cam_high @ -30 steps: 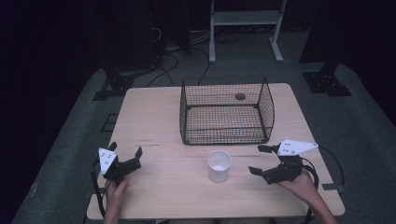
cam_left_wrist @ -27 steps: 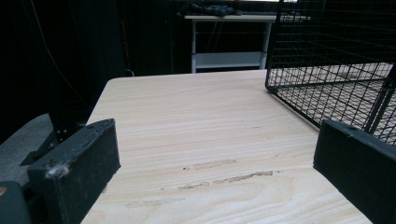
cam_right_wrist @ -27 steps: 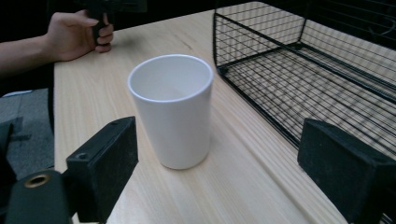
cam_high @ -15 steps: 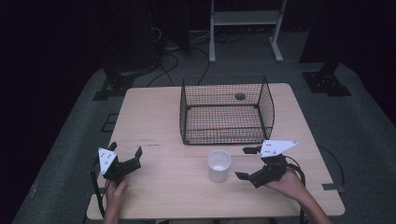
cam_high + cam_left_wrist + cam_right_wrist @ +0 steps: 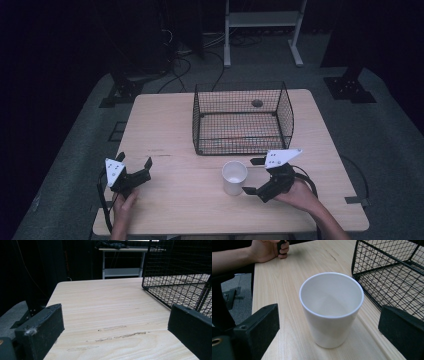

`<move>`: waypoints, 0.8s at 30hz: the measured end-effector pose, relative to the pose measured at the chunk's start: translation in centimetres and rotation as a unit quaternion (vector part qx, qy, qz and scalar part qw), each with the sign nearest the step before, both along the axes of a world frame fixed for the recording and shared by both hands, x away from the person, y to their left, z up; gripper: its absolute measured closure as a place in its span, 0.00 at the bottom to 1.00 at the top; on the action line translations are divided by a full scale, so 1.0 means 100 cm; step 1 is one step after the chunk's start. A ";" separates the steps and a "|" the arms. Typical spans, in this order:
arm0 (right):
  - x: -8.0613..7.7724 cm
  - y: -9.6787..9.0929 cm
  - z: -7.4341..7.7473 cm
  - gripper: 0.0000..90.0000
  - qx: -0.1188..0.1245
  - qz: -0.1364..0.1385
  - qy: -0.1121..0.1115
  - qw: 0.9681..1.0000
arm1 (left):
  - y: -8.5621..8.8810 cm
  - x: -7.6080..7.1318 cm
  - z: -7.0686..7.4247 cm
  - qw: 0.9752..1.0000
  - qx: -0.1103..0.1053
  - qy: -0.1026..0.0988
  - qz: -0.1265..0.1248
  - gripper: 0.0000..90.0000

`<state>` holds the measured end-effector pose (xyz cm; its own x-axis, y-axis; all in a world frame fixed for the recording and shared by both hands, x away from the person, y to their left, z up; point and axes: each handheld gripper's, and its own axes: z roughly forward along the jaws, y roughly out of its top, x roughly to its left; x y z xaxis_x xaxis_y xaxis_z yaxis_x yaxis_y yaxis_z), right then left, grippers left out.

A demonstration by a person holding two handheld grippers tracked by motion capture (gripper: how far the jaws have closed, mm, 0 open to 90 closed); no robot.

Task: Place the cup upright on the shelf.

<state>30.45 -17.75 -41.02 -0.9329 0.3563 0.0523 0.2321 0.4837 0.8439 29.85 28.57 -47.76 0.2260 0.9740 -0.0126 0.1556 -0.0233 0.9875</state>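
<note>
In the right gripper view the wire basket (image 5: 392, 272) is cut off by the top and right edges, and a hand (image 5: 268, 248) by the top edge. In the high view, a small dark spot (image 5: 257, 103) behind the basket is too small to identify.

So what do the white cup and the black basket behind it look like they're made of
The white cup looks like glazed ceramic, or possibly smooth plastic: plain glossy walls, a thick rounded rim and no handle. The black basket looks like coated steel wire: thin rods crossed into an open grid on a thicker frame, with a dull dark finish.
</note>
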 end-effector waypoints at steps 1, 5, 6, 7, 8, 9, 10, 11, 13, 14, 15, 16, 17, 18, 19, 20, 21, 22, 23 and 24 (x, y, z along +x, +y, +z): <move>0.001 0.002 -0.001 0.03 -0.001 0.001 0.001 1.000 | 0.000 0.000 0.000 1.000 0.000 0.000 0.000 0.00; 0.003 0.009 -0.003 0.03 -0.004 0.005 0.004 1.000 | 0.000 0.000 0.000 1.000 0.000 0.000 0.000 0.00; 0.003 0.010 -0.003 0.03 -0.005 0.005 0.005 1.000 | 0.000 0.000 0.000 1.000 0.000 0.000 0.000 0.00; 0.005 0.013 -0.005 0.03 -0.007 0.007 0.006 1.000 | 0.000 0.000 0.000 1.000 0.000 0.000 0.000 0.00; 0.005 0.013 -0.005 0.03 -0.007 0.007 0.006 1.000 | 0.000 0.000 0.000 1.000 0.000 0.000 0.000 0.00; 0.006 0.015 -0.005 0.02 -0.008 0.006 0.007 1.000 | 0.000 0.000 0.000 1.000 0.000 0.000 0.000 0.00; 0.008 0.016 -0.007 0.02 -0.008 0.005 0.010 1.000 | 0.000 0.000 0.000 1.000 0.000 0.000 0.000 0.00; 0.010 0.018 -0.008 0.02 -0.010 0.005 0.013 1.000 | 0.000 0.000 0.000 1.000 0.000 0.000 0.000 0.00; 0.011 0.019 -0.009 0.02 -0.011 0.005 0.014 1.000 | 0.000 0.000 0.000 1.000 0.000 0.000 0.000 0.00; 0.013 0.020 -0.011 0.02 -0.012 0.006 0.015 1.000 | 0.000 0.000 0.000 1.000 0.000 0.000 0.000 0.00; 0.015 0.023 -0.012 0.02 -0.012 0.005 0.018 1.000 | 0.000 0.000 0.000 1.000 0.000 0.000 0.000 0.00; 0.015 0.023 -0.012 0.02 -0.012 0.005 0.018 1.000 | 0.000 0.000 0.000 1.000 0.000 0.000 0.000 0.00; 0.016 0.026 -0.014 0.02 -0.013 0.008 0.020 1.000 | 0.000 0.000 0.000 1.000 0.000 0.000 -0.001 0.00; 0.016 0.026 -0.014 0.02 -0.013 0.008 0.020 1.000 | 0.000 0.000 0.000 1.000 0.000 0.000 -0.001 0.00; 0.017 0.030 -0.014 0.02 -0.016 0.012 0.018 1.000 | 0.000 0.000 0.000 1.000 0.000 0.000 -0.001 0.00; 0.017 0.030 -0.014 0.02 -0.016 0.012 0.018 1.000 | 0.000 0.000 0.000 1.000 0.000 0.000 -0.001 0.00; 0.017 0.034 -0.015 0.02 -0.019 0.016 0.018 1.000 | 0.000 0.000 0.000 1.000 -0.001 0.000 -0.001 0.00; 0.017 0.034 -0.015 0.02 -0.019 0.016 0.018 1.000 | 0.000 0.000 0.000 1.000 -0.001 0.000 -0.001 0.00; 0.018 0.035 -0.016 0.02 -0.018 0.018 0.018 1.000 | 0.000 0.000 0.000 1.000 -0.001 0.000 -0.001 0.00; 0.018 0.037 -0.016 0.02 -0.020 0.019 0.020 0.999 | 0.001 0.000 0.000 1.000 -0.002 0.000 -0.001 0.00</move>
